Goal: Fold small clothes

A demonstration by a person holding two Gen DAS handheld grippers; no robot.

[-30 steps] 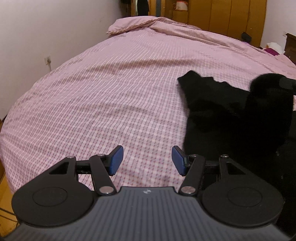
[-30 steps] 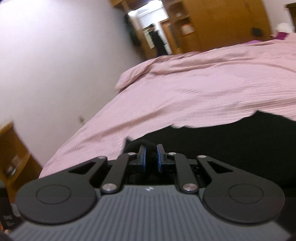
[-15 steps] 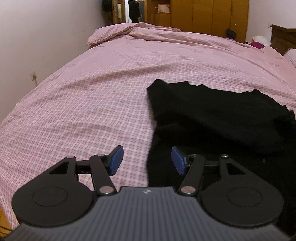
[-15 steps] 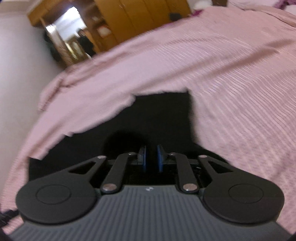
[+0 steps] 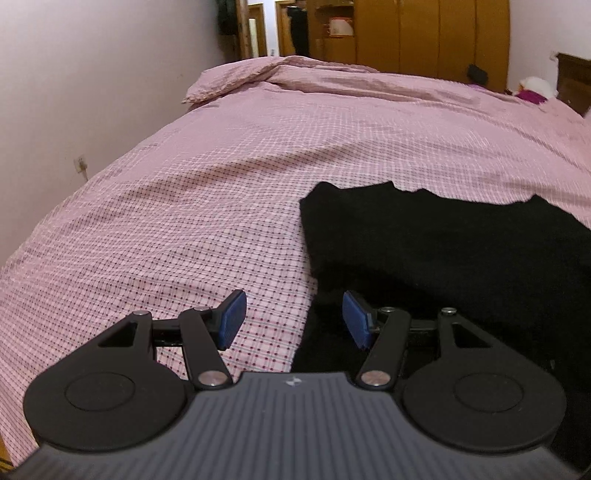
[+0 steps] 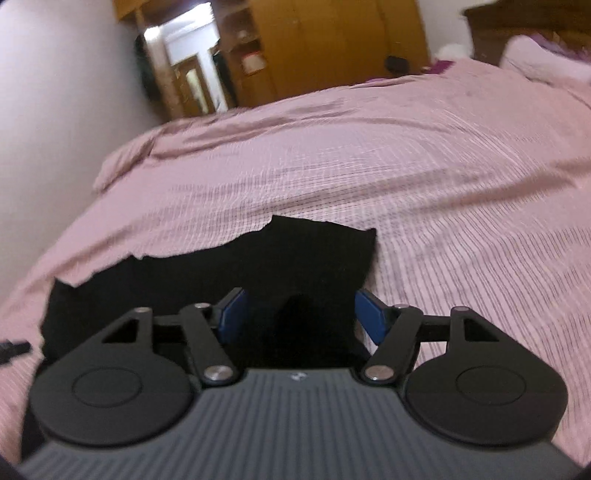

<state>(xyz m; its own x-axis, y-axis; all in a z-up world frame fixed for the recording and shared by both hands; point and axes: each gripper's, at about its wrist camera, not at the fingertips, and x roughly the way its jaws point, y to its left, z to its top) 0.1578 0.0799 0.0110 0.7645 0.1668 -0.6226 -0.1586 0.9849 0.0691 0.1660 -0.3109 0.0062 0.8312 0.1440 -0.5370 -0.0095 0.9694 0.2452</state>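
A black garment (image 5: 436, 251) lies spread on the pink checked bedspread (image 5: 184, 221). In the left wrist view my left gripper (image 5: 293, 319) hovers open over the garment's left edge, with its blue pads apart and nothing between them. In the right wrist view the same black garment (image 6: 258, 258) lies under my right gripper (image 6: 299, 315). Its jaws are opening and the blue pads stand wide. A dark fold of the cloth shows between them, and the pads do not press on it.
The bed fills both views, with a rumpled pink pillow (image 5: 236, 79) at its far left corner. A white wall (image 5: 92, 74) runs along the left. Wooden wardrobes (image 5: 424, 33) and a doorway with a person (image 5: 299, 26) stand beyond the bed. A small dark object (image 6: 13, 349) lies left of the garment.
My right gripper has gone from shut to wide open and the raised part of the garment now lies flat. The left gripper has slid sideways toward the garment's left edge.
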